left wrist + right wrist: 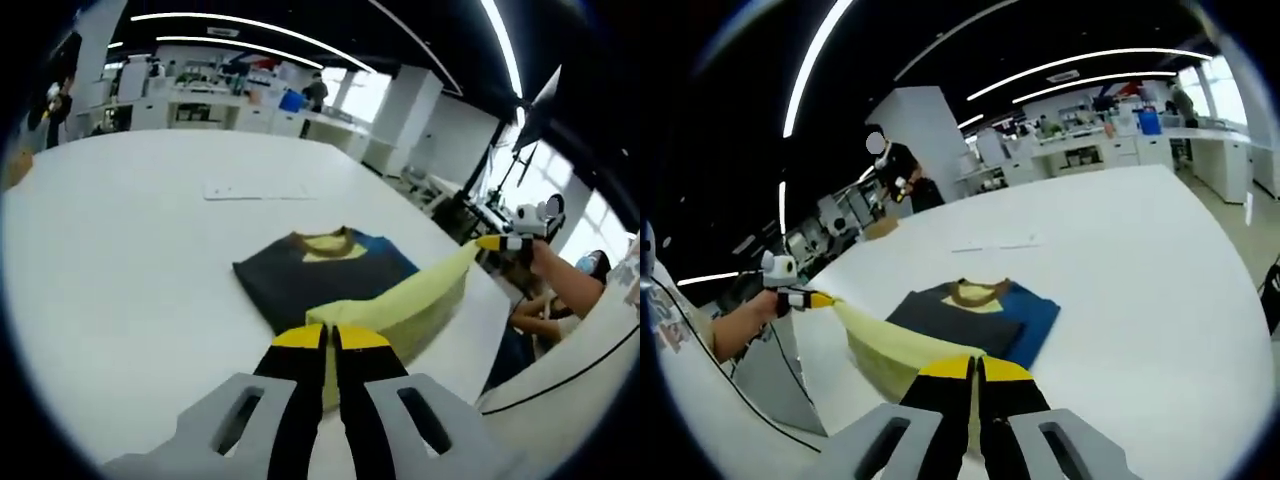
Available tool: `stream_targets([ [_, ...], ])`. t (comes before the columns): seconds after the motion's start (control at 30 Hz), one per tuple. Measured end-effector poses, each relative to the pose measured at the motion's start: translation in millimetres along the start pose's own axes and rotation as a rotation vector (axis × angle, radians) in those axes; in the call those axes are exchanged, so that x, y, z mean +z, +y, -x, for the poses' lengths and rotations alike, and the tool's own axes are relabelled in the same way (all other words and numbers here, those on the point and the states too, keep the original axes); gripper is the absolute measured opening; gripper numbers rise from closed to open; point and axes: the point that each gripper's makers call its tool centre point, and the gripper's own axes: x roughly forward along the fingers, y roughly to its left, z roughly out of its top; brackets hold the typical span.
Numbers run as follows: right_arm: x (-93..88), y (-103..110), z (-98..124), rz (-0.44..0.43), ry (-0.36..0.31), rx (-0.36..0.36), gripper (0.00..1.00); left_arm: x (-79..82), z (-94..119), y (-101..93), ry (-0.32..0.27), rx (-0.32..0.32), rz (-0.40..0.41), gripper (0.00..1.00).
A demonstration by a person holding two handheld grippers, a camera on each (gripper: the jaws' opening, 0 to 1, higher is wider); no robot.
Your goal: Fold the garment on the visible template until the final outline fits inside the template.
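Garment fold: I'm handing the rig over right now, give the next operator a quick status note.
Left gripper: jaws shut on the yellow hem of the garment, lifted.
Right gripper: jaws shut on the other end of the same yellow edge, lifted.
The garment lies on the white table, collar away from you, dark front and blue part up, sides already folded in.
Done: narrow fold; bottom edge gripped and stretched between both grippers.
Left: carry the yellow edge towards the collar, lay it flat, release, check the outline. I cannot make out the template under the cloth.
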Motion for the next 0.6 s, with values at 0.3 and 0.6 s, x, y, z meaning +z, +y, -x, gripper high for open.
stream_targets([
  [0.3, 13.9, -12, -5, -0.009, -0.029, -0.011, 0.00, 15.7, -10, 6.1, -0.033, 0.006, 0.011, 0.00],
  [0.6, 33.2, -15, -18, 0.010, -0.048, -0.006, 0.00, 25.9, -18, 15.3, -0.045, 0.031, -0.001, 0.00],
])
